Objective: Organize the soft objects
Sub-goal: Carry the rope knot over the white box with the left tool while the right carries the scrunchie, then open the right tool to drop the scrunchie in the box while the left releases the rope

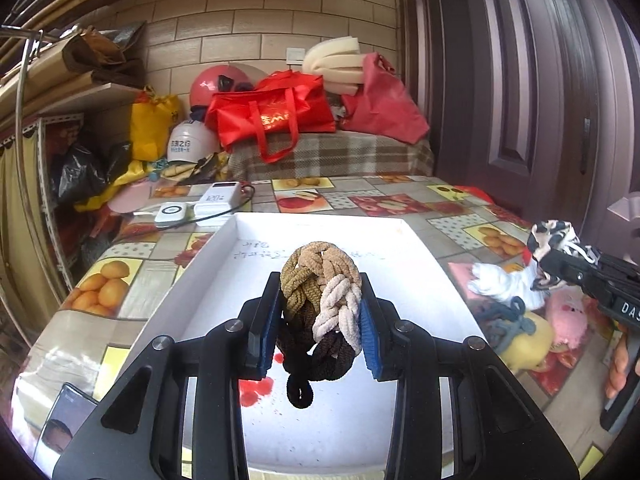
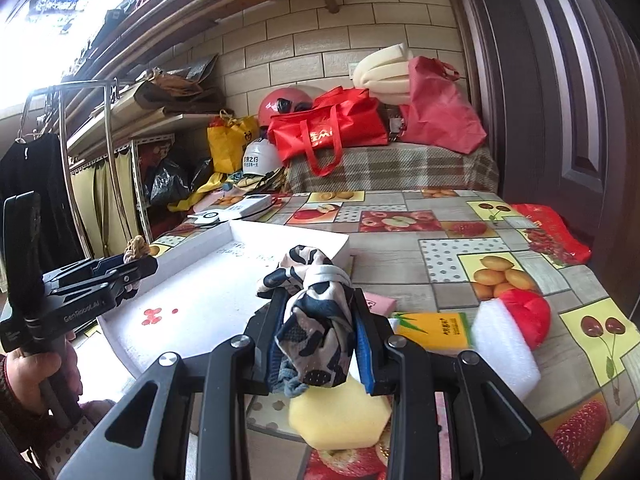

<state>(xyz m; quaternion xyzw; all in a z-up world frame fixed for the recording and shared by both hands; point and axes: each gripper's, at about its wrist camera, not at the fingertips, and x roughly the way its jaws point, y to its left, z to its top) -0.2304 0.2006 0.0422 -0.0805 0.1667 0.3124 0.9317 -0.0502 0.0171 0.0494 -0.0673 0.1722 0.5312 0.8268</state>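
Note:
My left gripper (image 1: 318,322) is shut on a braided bundle of hair ties (image 1: 320,292) in tan, brown, cream and black. It hangs over the white tray (image 1: 208,252), and a black loop dangles below the pads. My right gripper (image 2: 320,322) is shut on a black-and-white patterned scrunchie (image 2: 316,320), held above the tablecloth just right of the tray (image 2: 288,240). Each view shows the other gripper from the side: the right gripper (image 1: 560,270) with the scrunchie (image 1: 554,236), the left gripper (image 2: 138,266) with the hair ties (image 2: 136,248).
A yellow sponge (image 2: 340,416), a yellow-green packet (image 2: 436,330), a red-and-white soft piece (image 2: 516,320) and a pink plush (image 1: 568,316) lie on the fruit-print tablecloth right of the tray. A power bank (image 1: 218,200) sits behind the tray. Bags and helmets crowd the back.

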